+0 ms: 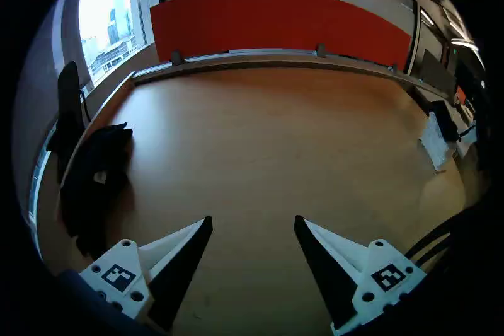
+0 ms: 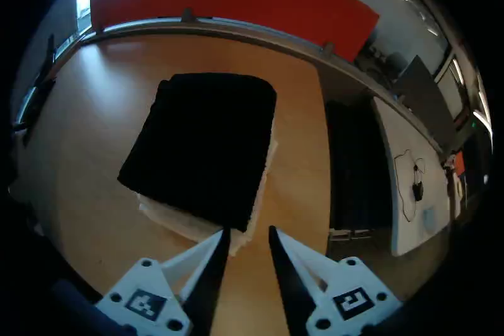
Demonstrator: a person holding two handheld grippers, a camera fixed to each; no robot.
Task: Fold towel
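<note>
I judge the black towel [image 2: 205, 147] already folded, squared on a pale towel [image 2: 183, 225]. My left tool [image 1: 252, 217] is spread and my right tool [image 2: 248, 230] slightly parted, both empty.

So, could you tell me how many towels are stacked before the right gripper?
2: a black towel on top, a white towel under it, showing along its near and right edges. More may be hidden between.

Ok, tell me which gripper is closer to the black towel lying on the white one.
Right. The right gripper sits just short of the near corner of the black towel. The left gripper hovers open over plain table, away from it.
</note>
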